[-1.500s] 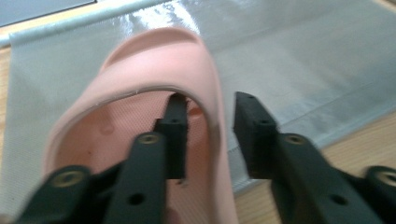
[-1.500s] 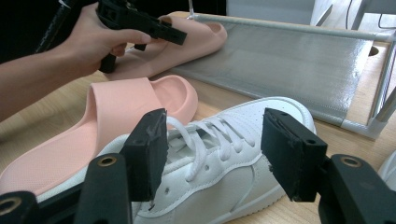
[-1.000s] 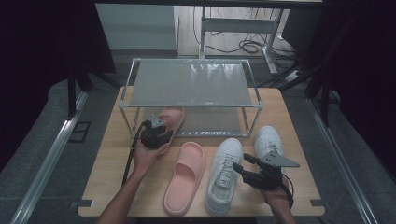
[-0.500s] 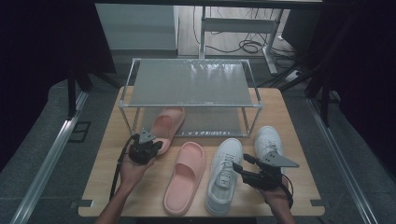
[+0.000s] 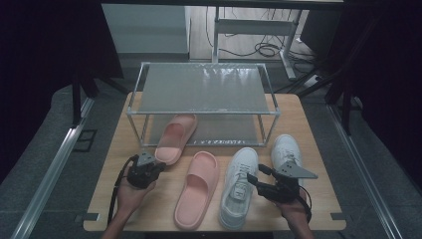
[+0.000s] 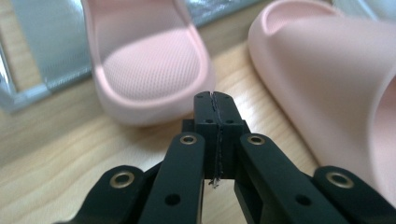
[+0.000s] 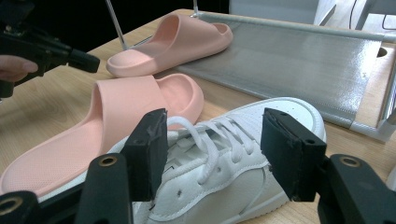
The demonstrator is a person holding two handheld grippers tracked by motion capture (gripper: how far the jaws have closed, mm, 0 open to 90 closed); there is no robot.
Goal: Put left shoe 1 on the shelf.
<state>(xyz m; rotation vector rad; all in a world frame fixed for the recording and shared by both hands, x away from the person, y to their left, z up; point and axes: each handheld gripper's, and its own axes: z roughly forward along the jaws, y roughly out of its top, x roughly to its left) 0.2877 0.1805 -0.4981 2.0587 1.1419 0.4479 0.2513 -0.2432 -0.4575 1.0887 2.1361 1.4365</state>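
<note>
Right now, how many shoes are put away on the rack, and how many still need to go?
One pink slipper lies partly on the rack's bottom shelf, heel sticking out. The left gripper, shut and empty, sits just behind that heel. The right gripper is open over a white sneaker, not squeezing it. The other pink slipper and second sneaker wait on the table.

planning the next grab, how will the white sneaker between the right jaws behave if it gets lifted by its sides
The white sneaker probably gives a little: its upper looks soft and padded, so the sides may squash. The loose laces could snag or dangle. Its flat sole should keep it from rolling, though the toe may droop. The right hand-held gripper is open and straddles it.
</note>
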